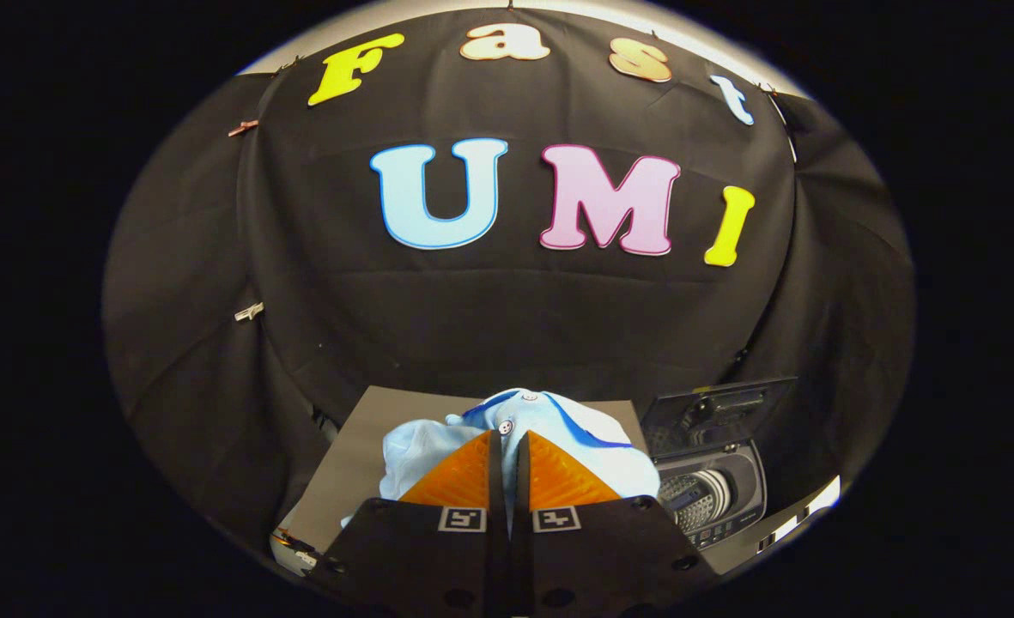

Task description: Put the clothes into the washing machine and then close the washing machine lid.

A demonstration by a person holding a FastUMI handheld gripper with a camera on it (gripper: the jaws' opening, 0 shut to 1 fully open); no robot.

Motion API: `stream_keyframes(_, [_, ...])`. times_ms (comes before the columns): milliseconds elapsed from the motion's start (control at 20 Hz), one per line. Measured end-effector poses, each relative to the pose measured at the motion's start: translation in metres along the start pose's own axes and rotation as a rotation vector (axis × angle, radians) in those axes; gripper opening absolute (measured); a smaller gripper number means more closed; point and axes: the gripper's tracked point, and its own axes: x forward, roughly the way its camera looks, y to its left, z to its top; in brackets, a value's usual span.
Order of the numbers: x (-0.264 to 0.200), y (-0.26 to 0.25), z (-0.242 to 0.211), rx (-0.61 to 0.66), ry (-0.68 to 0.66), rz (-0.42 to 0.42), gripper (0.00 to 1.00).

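Observation:
A light blue garment (558, 425) with darker blue trim and small buttons bulges up around my gripper (507, 439). Both fingers are pressed together on a fold of the cloth, so the gripper is shut on it and the garment hangs lifted over the grey table (361, 438). To the right of the fingers stands a small dark toy washing machine (713, 498). Its lid (717, 410) is raised upright at the back, and the ribbed metal drum (697, 502) shows through the open top.
The grey table top stretches left of and behind the garment. The black cloth wall of the booth rises close behind the table and the washer. A pale strip of table edge (803, 515) runs along the washer's right side.

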Motion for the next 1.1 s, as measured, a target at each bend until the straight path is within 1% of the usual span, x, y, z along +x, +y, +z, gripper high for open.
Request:
stream_keyframes(250, [-0.015,-0.04,0.022,0.021,-0.042,-0.037,0.05])
stream_keyframes(550, [-0.019,-0.092,0.038,0.054,-0.068,-0.072,0.05])
stream_keyframes(900, [-0.008,-0.168,0.047,0.073,-0.076,-0.118,0.05])
stream_keyframes(1100, [-0.001,-0.218,0.044,0.097,-0.078,-0.139,0.05])
